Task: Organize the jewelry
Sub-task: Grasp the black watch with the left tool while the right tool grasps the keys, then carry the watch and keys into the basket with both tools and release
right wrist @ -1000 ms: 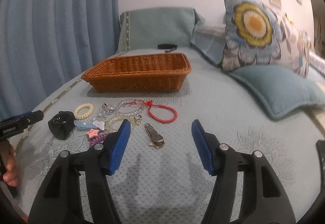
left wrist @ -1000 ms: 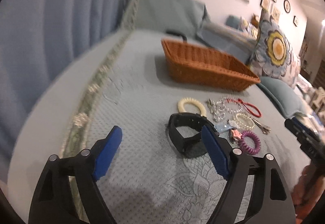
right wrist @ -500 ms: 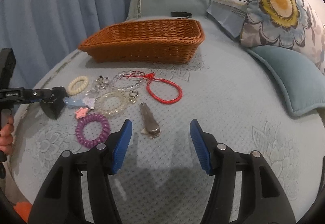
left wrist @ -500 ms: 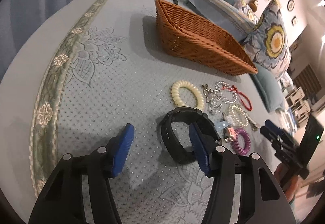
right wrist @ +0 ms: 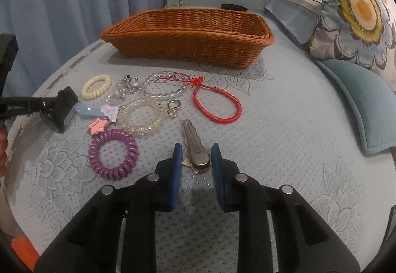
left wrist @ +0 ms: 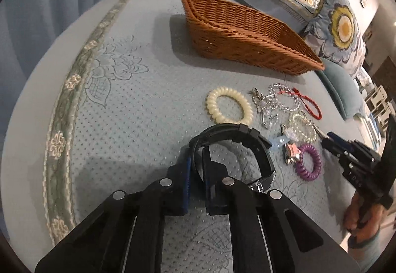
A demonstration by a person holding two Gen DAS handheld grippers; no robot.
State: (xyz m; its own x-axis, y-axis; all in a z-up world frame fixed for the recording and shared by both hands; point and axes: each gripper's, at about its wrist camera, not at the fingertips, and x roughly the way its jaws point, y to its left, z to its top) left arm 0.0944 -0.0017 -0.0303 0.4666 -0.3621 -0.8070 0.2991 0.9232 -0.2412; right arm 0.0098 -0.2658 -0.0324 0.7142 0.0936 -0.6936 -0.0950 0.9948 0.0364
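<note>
Both pickups are in hand at once, and nothing has gone into the wicker basket (right wrist: 188,36) yet as far as its visible inside shows. The left tongs (left wrist: 196,174) are pinched together on the band of the black watch (left wrist: 237,147), one pad inside the loop and one outside, with the watch resting on the bed toward its left edge, just beside the cream coil hair tie (left wrist: 229,106). The right tongs (right wrist: 196,165) are narrowed around the wide end of the silver hair clip (right wrist: 195,147), which lies flat near the front edge of the bed; a sliver of gap seems to remain on each side, so whether the pads already bite is not clear. The remaining pieces lie between the two: purple coil tie (right wrist: 113,154), clear bead bracelet (right wrist: 141,116), red cord bracelet (right wrist: 217,106), pink star clip (right wrist: 98,125), crystal strand (right wrist: 158,86). The basket stands well apart, toward the far side of the bed. The next move likely calls for finishing the squeeze on the clip, then lifting both pieces straight up to clear their neighbours and carrying them over the basket's near rim; the thin clip may slip or pivot if gripped only at its tip.
</note>
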